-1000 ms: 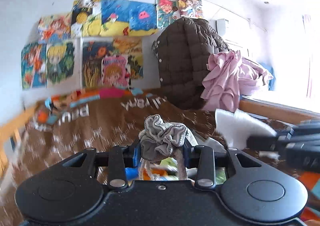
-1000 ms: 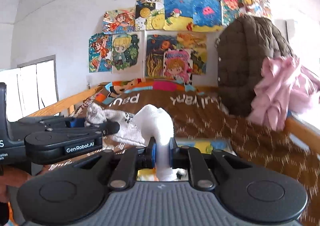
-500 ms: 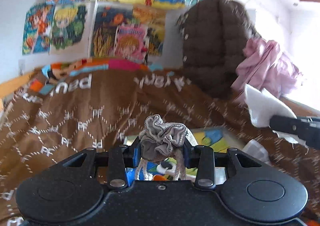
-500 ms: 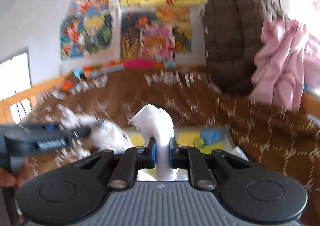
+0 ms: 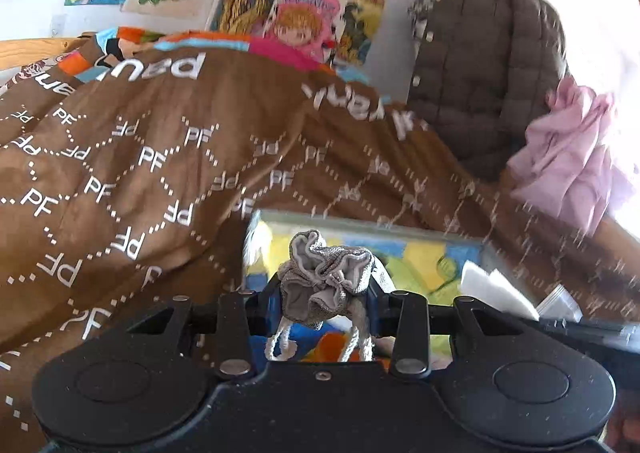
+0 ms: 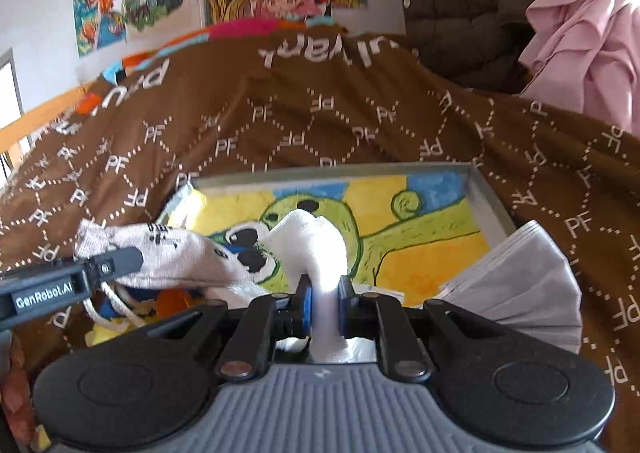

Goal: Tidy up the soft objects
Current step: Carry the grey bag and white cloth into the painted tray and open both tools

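Mid-task: left hand-held gripper (image 5: 326,299) clenching grey drawstring pouch (image 5: 326,279), right hand-held gripper (image 6: 323,303) pinching white cloth (image 6: 316,241), both hovering over painted tray (image 6: 486,199); neither deposited yet.

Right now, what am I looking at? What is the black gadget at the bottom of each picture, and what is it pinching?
There is no robot here. A person holds a two-finger tool in each hand, and a wide-angle camera on each tool looks forward along its fingers, so each picture shows its own tool at the bottom edge.

In the left tool's picture, the left gripper is shut on a grey drawstring pouch. In the right tool's picture, the right gripper is shut on a white cloth; the left tool and its pouch show at that picture's left edge.

Below both lies a bed with a brown blanket. On it sits a shallow tray with a painted cartoon bottom. A grey face mask lies at its right edge.
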Tool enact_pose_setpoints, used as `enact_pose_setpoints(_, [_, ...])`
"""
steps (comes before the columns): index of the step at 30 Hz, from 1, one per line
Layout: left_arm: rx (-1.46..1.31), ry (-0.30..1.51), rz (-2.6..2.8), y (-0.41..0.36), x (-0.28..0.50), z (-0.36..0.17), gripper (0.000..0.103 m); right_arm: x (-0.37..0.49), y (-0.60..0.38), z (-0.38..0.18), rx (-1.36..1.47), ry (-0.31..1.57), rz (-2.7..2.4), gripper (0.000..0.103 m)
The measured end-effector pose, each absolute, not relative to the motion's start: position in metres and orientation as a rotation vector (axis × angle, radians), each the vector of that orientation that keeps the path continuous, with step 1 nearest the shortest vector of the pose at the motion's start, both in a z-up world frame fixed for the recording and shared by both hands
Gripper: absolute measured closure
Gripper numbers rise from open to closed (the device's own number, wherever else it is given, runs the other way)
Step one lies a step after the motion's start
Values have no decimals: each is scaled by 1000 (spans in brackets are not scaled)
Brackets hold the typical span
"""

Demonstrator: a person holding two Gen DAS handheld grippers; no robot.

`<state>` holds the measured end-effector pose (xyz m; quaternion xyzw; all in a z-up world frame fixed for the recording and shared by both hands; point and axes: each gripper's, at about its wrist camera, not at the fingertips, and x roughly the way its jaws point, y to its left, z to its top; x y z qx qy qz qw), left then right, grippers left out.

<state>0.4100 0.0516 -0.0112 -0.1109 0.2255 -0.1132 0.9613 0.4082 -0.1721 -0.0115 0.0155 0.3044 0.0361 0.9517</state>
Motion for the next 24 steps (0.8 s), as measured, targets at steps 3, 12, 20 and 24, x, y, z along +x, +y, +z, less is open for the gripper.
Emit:
enact_pose_setpoints(3, [-215, 512, -213, 53, 418, -23, 62, 411, -170, -16, 21, 647, 73, 89])
enact_pose_setpoints(12, [-222, 582, -211, 55, 419, -30, 60, 404, -178, -17, 26, 667, 74, 85])
enact_pose_setpoints(20, [-206, 585, -191, 53, 415, -30, 58, 400, -182, -16, 59, 649, 102, 65])
enact_pose_setpoints(24, [-194, 569, -185, 51, 410, -27, 56, 395, -183, -13, 54, 635, 104, 51])
